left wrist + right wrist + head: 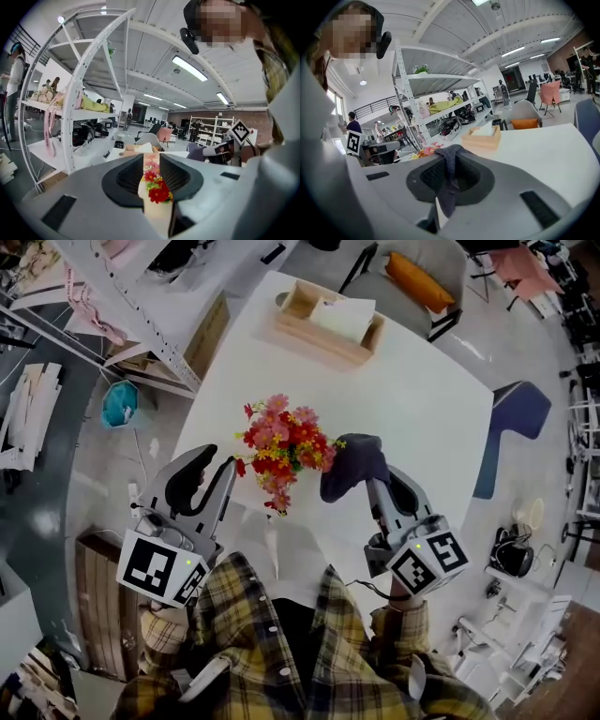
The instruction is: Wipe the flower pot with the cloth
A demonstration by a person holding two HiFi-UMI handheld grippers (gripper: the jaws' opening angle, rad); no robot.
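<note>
We show the flower pot betw. the right gripper, clamping the cloth beside it, and the left gripper, jaws narrowly apart, aimed at it.

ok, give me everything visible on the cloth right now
The cloth is dark grey-blue fabric with a fine woven texture, bunched into a soft lump. The right gripper is shut on it: a fold is pinched between the pads, a tail hangs below them, the bulk bulges past the tips. It is held over the white table, close beside the red and pink flowers; contact with them can't be told.
</note>
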